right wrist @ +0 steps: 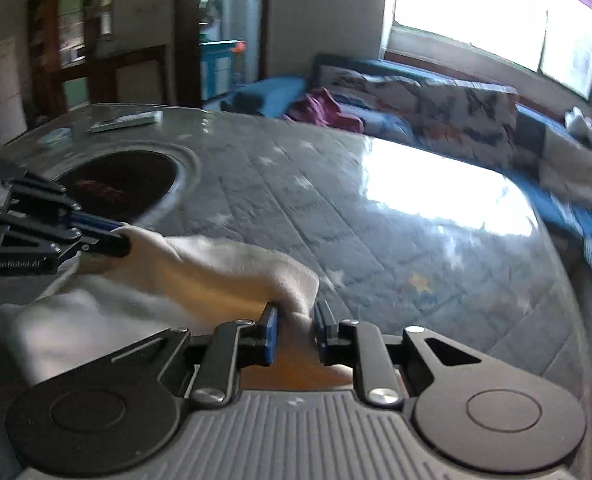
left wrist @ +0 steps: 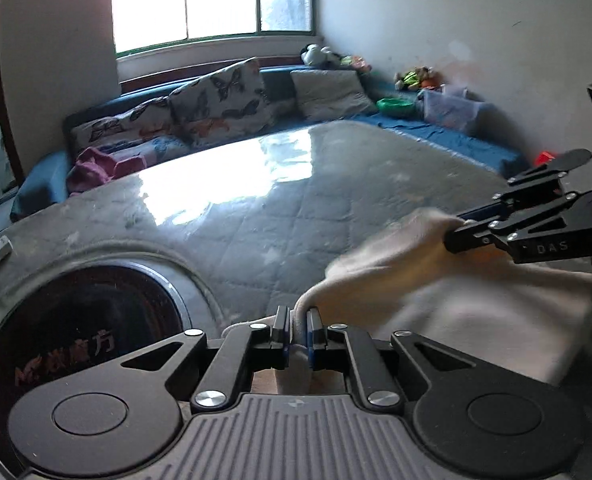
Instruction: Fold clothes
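The left gripper [left wrist: 297, 326] has its fingers [left wrist: 282, 328] clenched on one corner of a cream cloth [left wrist: 395, 280]. The right gripper [right wrist: 296, 326] pinches the opposite corner. The cloth hangs stretched between them just above the grey quilted tabletop [left wrist: 256, 216], both grippers level, side by side.
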`<state>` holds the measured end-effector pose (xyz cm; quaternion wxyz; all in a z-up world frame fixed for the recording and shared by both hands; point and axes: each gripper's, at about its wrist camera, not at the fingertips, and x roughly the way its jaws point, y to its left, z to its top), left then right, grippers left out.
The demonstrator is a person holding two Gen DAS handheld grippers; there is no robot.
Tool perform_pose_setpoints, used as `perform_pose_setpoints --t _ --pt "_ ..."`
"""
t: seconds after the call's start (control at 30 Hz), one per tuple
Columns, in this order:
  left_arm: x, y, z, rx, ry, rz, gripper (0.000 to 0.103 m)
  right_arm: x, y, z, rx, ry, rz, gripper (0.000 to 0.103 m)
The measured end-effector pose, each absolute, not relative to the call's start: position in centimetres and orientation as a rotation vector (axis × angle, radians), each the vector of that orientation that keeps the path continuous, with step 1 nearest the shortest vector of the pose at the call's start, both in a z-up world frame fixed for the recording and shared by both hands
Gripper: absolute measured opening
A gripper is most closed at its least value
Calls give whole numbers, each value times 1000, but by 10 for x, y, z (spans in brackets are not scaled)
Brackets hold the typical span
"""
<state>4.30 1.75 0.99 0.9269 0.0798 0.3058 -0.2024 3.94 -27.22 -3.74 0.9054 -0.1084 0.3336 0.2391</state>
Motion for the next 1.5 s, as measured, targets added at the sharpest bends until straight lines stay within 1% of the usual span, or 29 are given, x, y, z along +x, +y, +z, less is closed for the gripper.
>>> perform_pose_setpoints --t 0.03,0.07,0.13,0.23,0.33,0.37,0.43,0.47,0.57,0.63,0.67,0.7,0.77,0.8,0.87,0.93,1.0,1.07,1.1,1.17,1.2,1.27,1.3,1.33,1.4,1.5 --pt "45 18 9 161 632 -408 9 40 -275 -41 -204 692 479 23" --pt "47 18 7 159 636 -401 12 40 -280 -42 -186 686 462 23" --pt "50 18 4 154 645 -387 13 34 -292 -39 -156 660 424 23" --pt "55 18 0 147 659 -366 18 17 -308 -34 -102 637 407 23" --pt "61 18 -4 141 672 -344 22 3 -318 -35 -58 660 420 23" --pt "63 19 -6 138 677 -337 25 1 -321 -37 -48 675 422 22" --pt "65 19 -8 134 685 -322 27 -1 -325 -45 -45 691 401 22" --pt "65 19 -7 134 687 -312 30 0 -327 -48 -36 698 393 22" --pt "63 18 -5 131 694 -282 55 8 -334 -55 13 711 385 23" --pt "60 19 -2 120 692 -277 57 10 -334 -52 15 697 378 24" --pt "58 20 0 114 692 -274 66 10 -333 -50 16 690 378 24" --pt "55 20 2 104 691 -265 77 10 -331 -49 17 681 383 24" --pt "49 19 6 88 672 -264 83 11 -325 -46 10 669 394 25" --pt "46 18 7 83 663 -266 89 13 -321 -46 5 668 398 26" --pt "44 14 7 93 655 -256 95 18 -313 -47 -2 671 401 27" --pt "46 11 6 98 656 -236 97 27 -307 -50 -5 678 397 39" --pt "51 10 4 89 669 -212 100 34 -303 -53 -2 687 392 39" --pt "56 10 1 92 675 -182 100 39 -299 -56 -6 700 381 42" --pt "58 10 0 94 678 -168 102 41 -297 -57 -7 700 375 46" --pt "62 10 -3 89 689 -152 103 43 -294 -59 -22 697 368 57" --pt "63 10 -4 85 695 -150 103 44 -293 -60 -32 698 360 66" --pt "65 10 -6 79 704 -141 103 46 -291 -62 -45 707 343 69" --pt "66 10 -7 77 708 -137 103 47 -291 -63 -47 710 343 75" --pt "67 11 -8 73 711 -133 103 47 -290 -65 -49 714 342 83" --pt "70 11 -10 70 720 -116 103 50 -291 -67 -52 726 335 87" --pt "75 12 -13 65 735 -94 103 53 -291 -68 -45 733 323 91"
